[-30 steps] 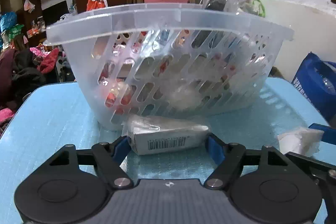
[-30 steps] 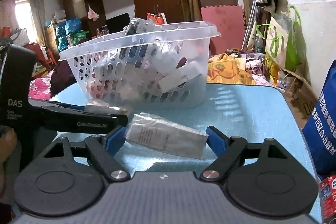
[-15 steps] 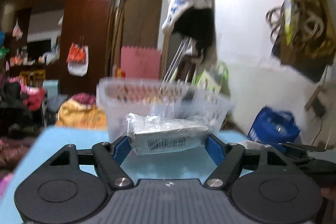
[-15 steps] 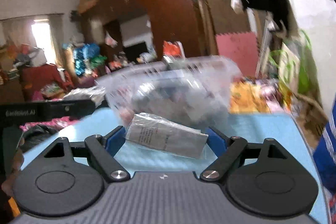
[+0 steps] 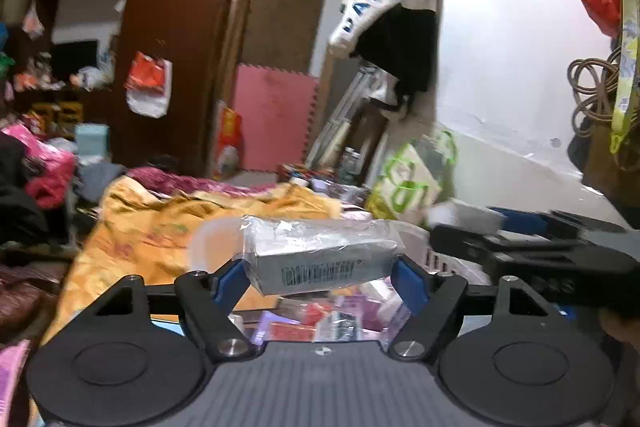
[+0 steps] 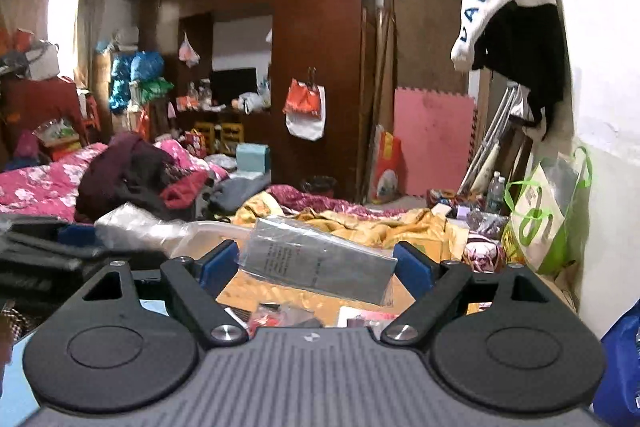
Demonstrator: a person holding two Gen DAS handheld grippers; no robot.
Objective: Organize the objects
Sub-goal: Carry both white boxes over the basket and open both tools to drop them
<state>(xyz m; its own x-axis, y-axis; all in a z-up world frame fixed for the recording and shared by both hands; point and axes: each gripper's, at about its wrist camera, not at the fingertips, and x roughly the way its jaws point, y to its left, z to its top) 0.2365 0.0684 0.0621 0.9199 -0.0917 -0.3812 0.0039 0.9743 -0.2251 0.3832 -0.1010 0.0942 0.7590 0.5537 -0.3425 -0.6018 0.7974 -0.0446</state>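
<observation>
Each opening hand-held gripper, left (image 5: 322, 273) and right (image 6: 316, 263), loosely spans a light, stiff, slippery plastic-wrapped grey carton (image 5: 320, 259) (image 6: 316, 263) endwise.

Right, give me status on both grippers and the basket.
Left gripper shut on wrapped box. Right gripper: jaws opening, wrapped packet between them. Both above the basket; nothing blocking.

the left gripper (image 5: 320, 277) has its jaws opening, with a plastic-wrapped box (image 5: 320, 259) lying crosswise between the blue pads (image 5: 228, 281), barcode facing back. just below and beyond it sits a clear basket (image 5: 420, 247) of packets. the right gripper (image 5: 520, 251) hovers to the right, blurred.
</observation>
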